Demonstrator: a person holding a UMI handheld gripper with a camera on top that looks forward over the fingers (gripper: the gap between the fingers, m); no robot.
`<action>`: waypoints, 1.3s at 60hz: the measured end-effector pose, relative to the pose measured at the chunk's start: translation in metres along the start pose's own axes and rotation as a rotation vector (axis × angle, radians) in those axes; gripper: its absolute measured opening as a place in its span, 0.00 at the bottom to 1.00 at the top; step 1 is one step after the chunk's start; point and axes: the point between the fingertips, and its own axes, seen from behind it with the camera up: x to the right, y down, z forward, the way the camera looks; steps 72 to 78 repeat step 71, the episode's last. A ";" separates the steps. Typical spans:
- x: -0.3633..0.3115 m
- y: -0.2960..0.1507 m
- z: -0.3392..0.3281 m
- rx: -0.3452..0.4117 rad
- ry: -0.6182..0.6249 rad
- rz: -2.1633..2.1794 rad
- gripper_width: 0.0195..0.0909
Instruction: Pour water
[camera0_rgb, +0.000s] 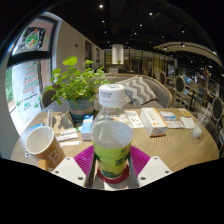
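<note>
Gripper view looks out over a round wooden tabletop (175, 145) with a clear water bottle (111, 135) upright at its near edge. This bottle has a white cap and a green label, and the tool (111, 165) pinches it low on the body, one pink pad (84, 158) pressed to each side. Left of the bottle stands a paper cup (43, 146), open end up and well apart from it. Behind the bottle, slightly left, is a potted plant (78, 85). Right of the bottle, farther back, lie a white box (153, 121) and some leaflets (176, 118).
</note>
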 end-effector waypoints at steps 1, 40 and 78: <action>0.001 0.002 0.000 -0.009 0.005 -0.001 0.47; -0.046 -0.004 -0.260 -0.195 0.074 0.069 0.93; -0.048 0.004 -0.358 -0.188 0.120 0.002 0.92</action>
